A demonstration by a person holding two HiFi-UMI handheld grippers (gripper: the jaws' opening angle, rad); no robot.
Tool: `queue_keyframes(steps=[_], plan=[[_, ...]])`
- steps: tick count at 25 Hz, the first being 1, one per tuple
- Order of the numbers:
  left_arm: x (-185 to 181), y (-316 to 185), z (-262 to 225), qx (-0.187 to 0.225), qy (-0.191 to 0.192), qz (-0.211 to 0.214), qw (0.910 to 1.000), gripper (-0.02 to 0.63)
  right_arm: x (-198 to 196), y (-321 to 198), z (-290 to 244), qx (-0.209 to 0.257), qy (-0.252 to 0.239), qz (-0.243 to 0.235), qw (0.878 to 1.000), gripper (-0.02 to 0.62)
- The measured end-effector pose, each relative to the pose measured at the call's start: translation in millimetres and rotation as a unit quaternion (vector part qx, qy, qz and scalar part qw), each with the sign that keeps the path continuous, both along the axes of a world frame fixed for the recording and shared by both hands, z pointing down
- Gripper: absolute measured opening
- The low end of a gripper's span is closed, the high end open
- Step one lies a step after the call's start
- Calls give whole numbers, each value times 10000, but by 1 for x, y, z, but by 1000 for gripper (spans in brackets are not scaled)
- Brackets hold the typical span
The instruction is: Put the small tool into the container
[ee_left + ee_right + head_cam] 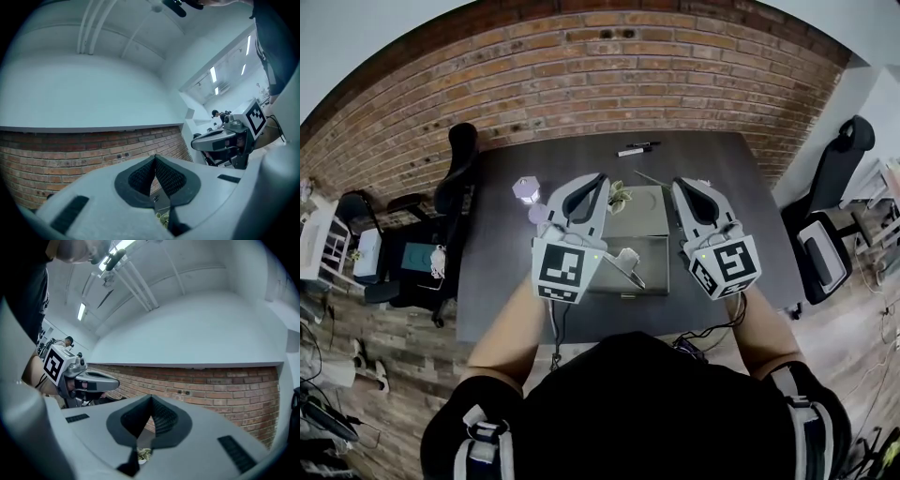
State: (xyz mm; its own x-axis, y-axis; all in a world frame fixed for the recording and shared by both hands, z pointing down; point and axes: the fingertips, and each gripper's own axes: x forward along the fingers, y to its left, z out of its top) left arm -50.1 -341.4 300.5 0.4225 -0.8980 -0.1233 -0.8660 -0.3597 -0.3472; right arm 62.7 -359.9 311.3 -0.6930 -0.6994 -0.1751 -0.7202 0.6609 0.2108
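A grey open container (649, 214) lies in the middle of the dark table (506, 281). A small silvery tool (627, 265) rests in its near half. I hold both grippers up above the table, pointing at the brick wall. My left gripper (597, 180) hangs over the container's left edge, and its pads (143, 177) meet at the tip with nothing between them. My right gripper (684, 185) is over the container's right edge, its pads (164, 417) also closed together and empty. Neither gripper touches the tool.
Two pens (636, 148) lie at the table's far edge. A small purple and white object (526, 190) and a greenish clump (620, 196) sit left of the container. Office chairs stand at the left (459, 169) and right (842, 155). A brick wall (609, 66) runs behind.
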Motion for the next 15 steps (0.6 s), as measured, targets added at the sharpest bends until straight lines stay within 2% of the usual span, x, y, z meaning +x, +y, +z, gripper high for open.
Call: queue_keyframes(steps=[15], plan=[[11, 7, -3, 17, -86, 111, 9999, 9, 6, 7, -6, 67, -17, -32, 10000, -5]])
